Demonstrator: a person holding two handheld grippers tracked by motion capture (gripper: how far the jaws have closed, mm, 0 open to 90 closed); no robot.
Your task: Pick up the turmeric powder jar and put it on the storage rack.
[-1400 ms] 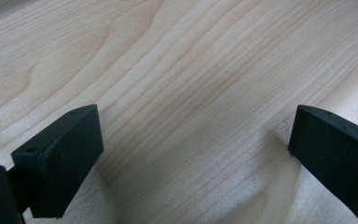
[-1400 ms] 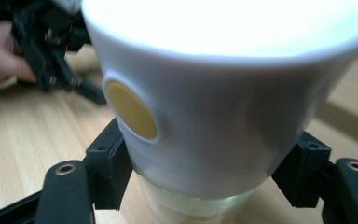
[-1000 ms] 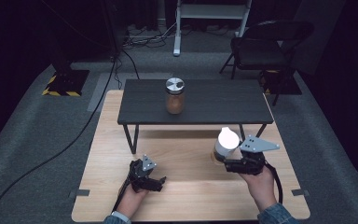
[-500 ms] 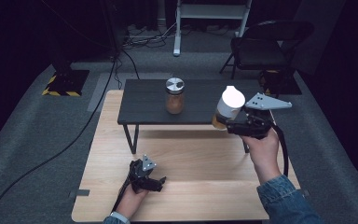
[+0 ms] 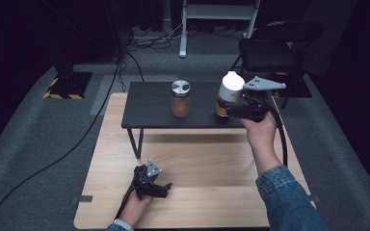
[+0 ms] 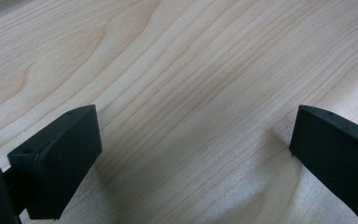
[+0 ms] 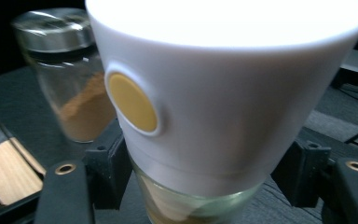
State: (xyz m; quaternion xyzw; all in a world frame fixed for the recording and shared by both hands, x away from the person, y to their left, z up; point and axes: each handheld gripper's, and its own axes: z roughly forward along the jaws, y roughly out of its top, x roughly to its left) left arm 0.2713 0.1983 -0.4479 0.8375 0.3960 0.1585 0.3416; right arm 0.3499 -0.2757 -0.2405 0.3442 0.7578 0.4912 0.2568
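Change since earlier frames: the right tongs (image 5: 231, 103) with the white-capped jar (image 5: 229, 94) have gone from low over the light wooden tabletop (image 5: 197, 163), near its right side, up and forward to the right end of the dark raised shelf (image 5: 149, 108). The person's right arm now reaches further out, denim sleeve (image 5: 286, 197) in the high view.
Left side, same comparison: left tongs (image 5: 161, 187) and hand have stayed put near the front edge of the tabletop.
Right tongs state: clamped on the white-capped jar (image 7: 223, 107), one black jaw on each side, just under the white cap.
Left tongs state: spread wide, nothing between the jaws, bare wood grain under them (image 6: 191, 93).
Jar position: over the shelf's right end, close to its front edge; whether its base touches the shelf, I cannot tell.
Second jar: steel-lidded jar (image 5: 180, 98) with brown powder stands upright mid-shelf, well apart from the held one.
Writing: none legible; the white cap carries a plain round yellow button (image 7: 133, 102), no text on it.
Open room: the shelf surface between the two jars is free; the wooden tabletop in front of the shelf lies open between both hands.
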